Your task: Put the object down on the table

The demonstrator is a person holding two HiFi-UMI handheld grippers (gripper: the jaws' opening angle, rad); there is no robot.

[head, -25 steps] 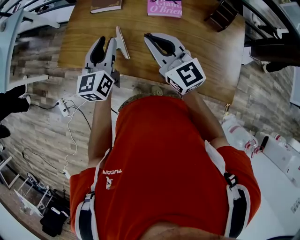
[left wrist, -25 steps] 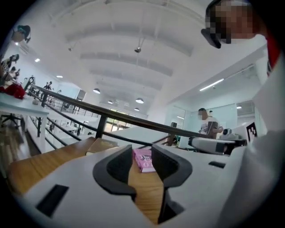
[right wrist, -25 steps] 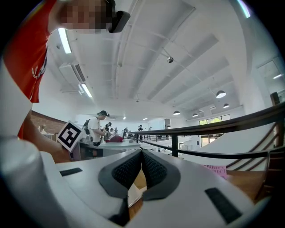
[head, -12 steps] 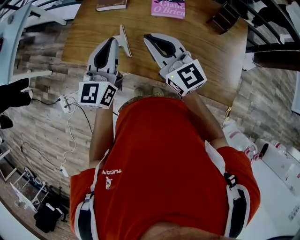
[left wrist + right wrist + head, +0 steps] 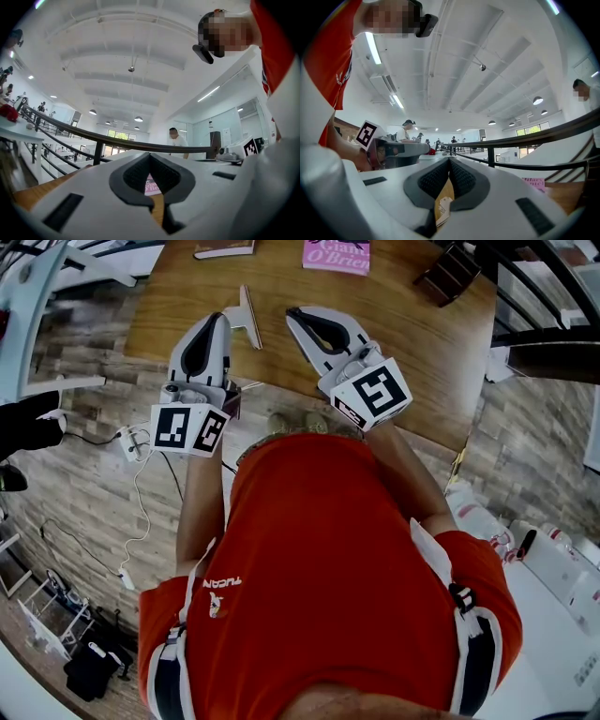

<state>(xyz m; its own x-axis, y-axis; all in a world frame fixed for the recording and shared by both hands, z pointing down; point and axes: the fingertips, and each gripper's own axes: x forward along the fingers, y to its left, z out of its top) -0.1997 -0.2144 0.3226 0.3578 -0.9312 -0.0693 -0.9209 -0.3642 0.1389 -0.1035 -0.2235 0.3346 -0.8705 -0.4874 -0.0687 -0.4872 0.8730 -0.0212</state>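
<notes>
A thin pale flat object lies on the wooden table, between my two grippers and touching neither. My left gripper hovers just left of it, shut and empty; in the left gripper view its pads meet with nothing between them. My right gripper is to the object's right, also shut and empty. Through the gap under its pads I see the wood and a small pale thing I cannot identify.
A pink book and a brown book lie at the table's far edge. A dark wooden stand sits at the far right. A black railing runs to the right. Cables and a power strip lie on the floor.
My left gripper's jaws have closed from open and hold nothing. It has drawn slightly back from the flat object, which stays on the table. The right gripper has barely moved.
</notes>
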